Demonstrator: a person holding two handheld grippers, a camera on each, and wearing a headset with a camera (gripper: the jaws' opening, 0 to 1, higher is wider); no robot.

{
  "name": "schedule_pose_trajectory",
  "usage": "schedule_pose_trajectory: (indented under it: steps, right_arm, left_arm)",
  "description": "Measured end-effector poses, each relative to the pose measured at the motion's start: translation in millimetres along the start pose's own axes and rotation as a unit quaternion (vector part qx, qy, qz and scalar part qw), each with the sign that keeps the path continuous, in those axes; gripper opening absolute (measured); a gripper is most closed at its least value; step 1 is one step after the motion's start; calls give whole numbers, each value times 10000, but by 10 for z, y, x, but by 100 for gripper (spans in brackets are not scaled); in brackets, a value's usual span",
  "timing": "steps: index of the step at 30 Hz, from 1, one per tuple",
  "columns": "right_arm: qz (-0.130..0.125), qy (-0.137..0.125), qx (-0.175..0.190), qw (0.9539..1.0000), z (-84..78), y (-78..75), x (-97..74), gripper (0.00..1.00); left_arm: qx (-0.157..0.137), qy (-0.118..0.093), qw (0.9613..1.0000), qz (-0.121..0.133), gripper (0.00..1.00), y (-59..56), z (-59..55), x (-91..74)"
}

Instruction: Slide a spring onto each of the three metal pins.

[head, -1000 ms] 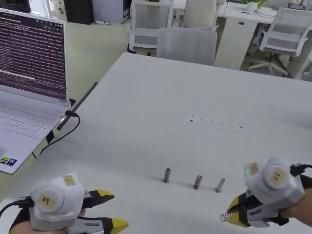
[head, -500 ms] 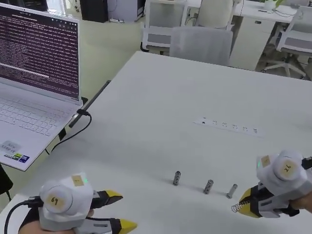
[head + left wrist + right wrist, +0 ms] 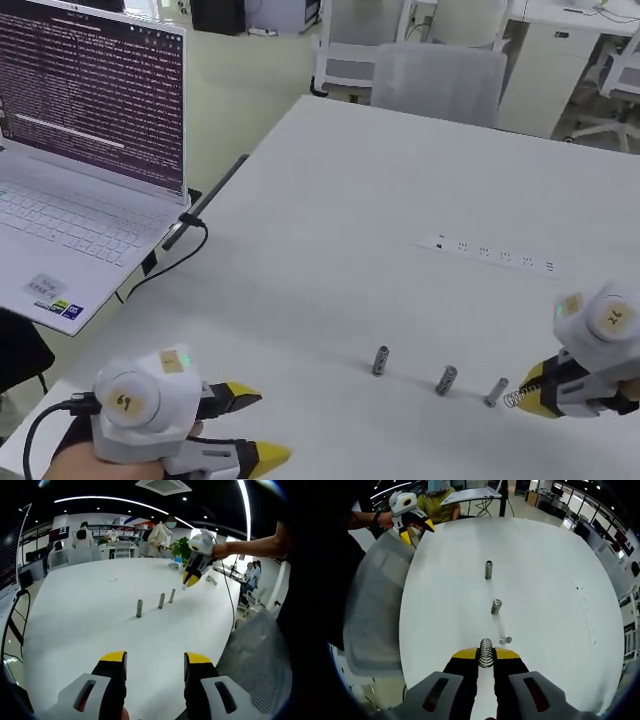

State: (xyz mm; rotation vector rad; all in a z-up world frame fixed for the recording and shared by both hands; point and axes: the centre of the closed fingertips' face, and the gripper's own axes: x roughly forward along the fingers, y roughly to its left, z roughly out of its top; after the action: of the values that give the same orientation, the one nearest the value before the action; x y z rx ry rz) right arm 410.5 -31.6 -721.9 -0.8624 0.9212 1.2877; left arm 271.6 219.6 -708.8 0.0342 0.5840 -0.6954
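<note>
Spring [image 3: 486,651] sits pinched between the 2 yellow-tipped jaws of the right gripper [image 3: 486,658], which are closed down to the width of the coil. The coil stands up past the tips, with its free end pointing out ahead of the jaws. In the head view that gripper [image 3: 532,393] hangs low over the white table [image 3: 330,230] at the right, and the spring's free end [image 3: 513,400] lies just beside the nearest pin [image 3: 495,392], though I cannot tell whether they touch.

3 pins stand in a short row on the table. The nearest pin looks smooth and bare. The middle pin [image 3: 446,380] and the last pin [image 3: 380,360] each show coils wound around them. In the right gripper view the row runs straight away from the jaws, with the bare pin [image 3: 505,640] just beyond the tips and slightly off to one side.

The left gripper [image 3: 266,427] hovers at the near left edge of the table, well apart from the pins. Its jaws are spread wide with nothing between them.

An open laptop [image 3: 90,150] sits at the left with a black cable [image 3: 170,262] trailing from it. A white power strip [image 3: 485,252] lies beyond the pins.
</note>
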Motion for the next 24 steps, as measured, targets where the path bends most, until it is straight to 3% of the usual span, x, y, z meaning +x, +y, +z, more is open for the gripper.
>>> schedule_pose_trajectory:
  steps: [12,24]
  right_arm:
    - [-67,307,-196,9993,-62,-213,38,8]
    - [-36,431,-306,9986,-8,-323,121,8]
  left_arm:
    - [-35,-31,10000,63,40,41,13,-22]
    - [-101,-47,9999,132,40,67,-12,-80]
